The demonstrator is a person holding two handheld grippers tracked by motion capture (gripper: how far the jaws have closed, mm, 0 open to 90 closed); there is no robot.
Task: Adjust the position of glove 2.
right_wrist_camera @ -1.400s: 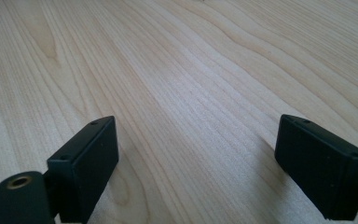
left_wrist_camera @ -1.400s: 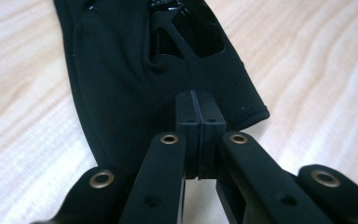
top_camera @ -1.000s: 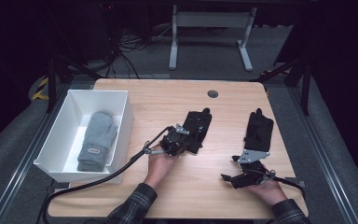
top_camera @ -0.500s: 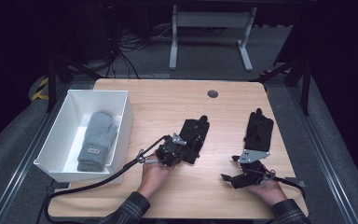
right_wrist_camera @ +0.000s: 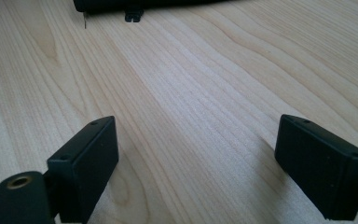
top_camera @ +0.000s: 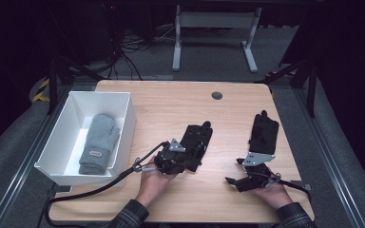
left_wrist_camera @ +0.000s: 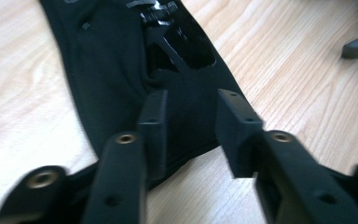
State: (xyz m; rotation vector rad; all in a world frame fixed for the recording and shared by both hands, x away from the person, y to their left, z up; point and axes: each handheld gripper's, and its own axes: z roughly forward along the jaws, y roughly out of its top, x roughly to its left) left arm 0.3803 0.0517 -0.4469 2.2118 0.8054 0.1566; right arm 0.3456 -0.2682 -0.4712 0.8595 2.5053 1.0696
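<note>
On a pale wooden worktop [top_camera: 171, 109], two black gloves lying flat and well apart: left glove [top_camera: 197, 142] near the middle, right glove [top_camera: 263, 134] toward the right edge. Left gripper [left_wrist_camera: 191, 116] held in the left hand [top_camera: 153, 183], resting over the cuff end of the left glove, jaws a narrow gap apart with glove fabric lying between and beneath them; cannot tell whether the cloth is pinched. Right gripper [right_wrist_camera: 200, 163] held in the right hand [top_camera: 271, 194], low on bare wood just short of the right glove's cuff, jaws spread wide, grasping nothing. At the worktop's left edge, a white bin [top_camera: 129, 118] containing a grey mitten [top_camera: 99, 142] lying lengthwise. Black cable [top_camera: 100, 187] trailing from the left gripper off the near edge.
</note>
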